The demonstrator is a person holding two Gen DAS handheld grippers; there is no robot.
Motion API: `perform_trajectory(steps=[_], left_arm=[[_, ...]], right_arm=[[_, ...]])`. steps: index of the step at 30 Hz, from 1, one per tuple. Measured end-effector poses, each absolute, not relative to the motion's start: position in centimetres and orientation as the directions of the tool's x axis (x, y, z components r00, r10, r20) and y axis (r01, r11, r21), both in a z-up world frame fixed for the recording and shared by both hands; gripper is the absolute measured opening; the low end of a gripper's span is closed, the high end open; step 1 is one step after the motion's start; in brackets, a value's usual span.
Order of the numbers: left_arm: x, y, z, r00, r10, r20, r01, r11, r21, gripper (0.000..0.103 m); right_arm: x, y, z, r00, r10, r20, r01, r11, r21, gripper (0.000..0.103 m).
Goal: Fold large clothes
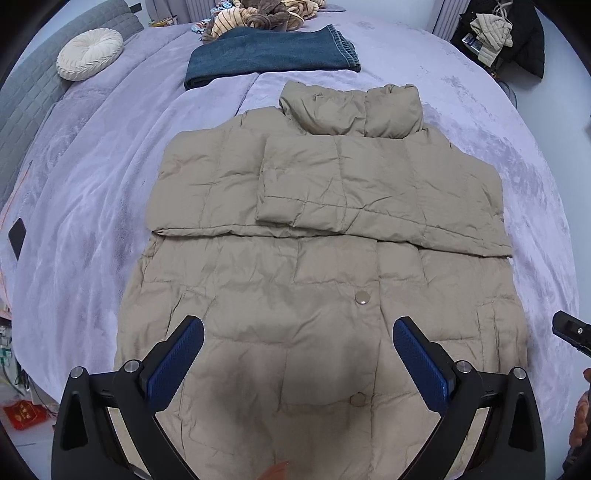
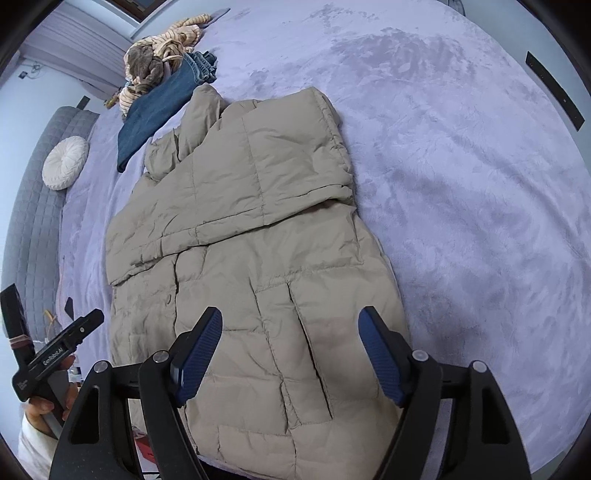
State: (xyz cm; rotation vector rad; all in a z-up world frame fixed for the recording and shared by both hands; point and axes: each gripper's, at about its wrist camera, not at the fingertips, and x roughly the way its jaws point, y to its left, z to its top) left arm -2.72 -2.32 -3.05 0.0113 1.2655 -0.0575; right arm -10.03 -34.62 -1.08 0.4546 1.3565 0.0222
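A beige quilted puffer jacket [image 1: 325, 258] lies flat on the lilac bed cover, collar at the far end, both sleeves folded across its chest. It also shows in the right wrist view [image 2: 251, 251]. My left gripper [image 1: 297, 328] is open and empty, hovering over the jacket's lower middle near its snap buttons. My right gripper [image 2: 290, 321] is open and empty, above the jacket's lower right part by the pocket slit. The left gripper's body [image 2: 55, 354] shows at the left edge of the right wrist view.
Folded blue jeans [image 1: 269, 55] lie beyond the collar, with a heap of striped clothes [image 1: 258, 14] behind. A round white cushion [image 1: 90, 53] rests against the grey headboard [image 1: 33, 85]. A black phone [image 1: 17, 238] lies at the bed's left edge. Lilac cover [image 2: 461, 184] spreads to the right.
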Motion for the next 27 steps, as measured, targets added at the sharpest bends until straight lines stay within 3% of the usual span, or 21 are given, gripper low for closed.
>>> perform_trajectory(steps=[4, 7, 27], left_arm=[[-4.2, -2.2, -2.9, 0.291, -0.025, -0.956, 0.05, 0.999, -0.011, 0.103], [-5.0, -1.6, -2.7, 0.291, -0.035, -0.956, 0.047, 0.999, -0.023, 0.103], [-14.0, 8.5, -7.6, 0.197, -0.141, -0.97, 0.051, 0.99, -0.133, 0.103]], right_arm=[[-10.7, -34.0, -1.1, 0.221, 0.298, -0.929, 0.22, 0.912, 0.345, 0.093], [-11.4, -33.4, -0.9, 0.227, 0.311, -0.923, 0.219, 0.907, 0.359, 0.103], [-21.8, -30.7, -3.9, 0.224, 0.254, -0.941, 0.44, 0.835, 0.33, 0.103]])
